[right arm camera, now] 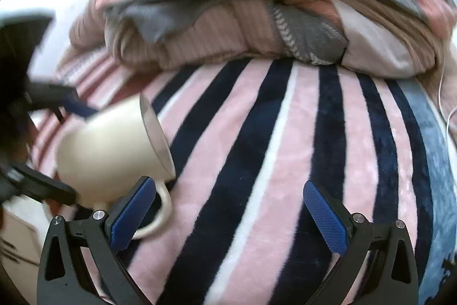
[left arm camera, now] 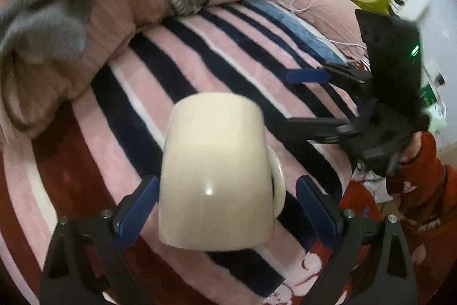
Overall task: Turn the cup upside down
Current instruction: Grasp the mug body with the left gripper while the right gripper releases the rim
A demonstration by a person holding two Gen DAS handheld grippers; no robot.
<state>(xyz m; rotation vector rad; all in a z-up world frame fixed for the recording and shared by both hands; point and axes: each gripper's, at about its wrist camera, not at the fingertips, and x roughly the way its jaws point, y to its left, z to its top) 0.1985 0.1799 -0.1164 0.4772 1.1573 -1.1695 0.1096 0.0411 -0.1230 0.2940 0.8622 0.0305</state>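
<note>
Clearly a cream, glossy cup [left arm camera: 214,162] with one loop handle, tipped far over, mouth turned sideways and down toward the striped blanket [right arm camera: 257,133], lower rim very near the cloth. Inside of the cup seen only edge-on, greyish, content not to be made out. Left gripper [left arm camera: 225,182] set around the cup body: one blue pad against the wall, the other just beside the handle; cannot tell if really clamped. Right gripper [right arm camera: 228,185] spread wide, holding nothing, one pad in front of the handle.
</note>
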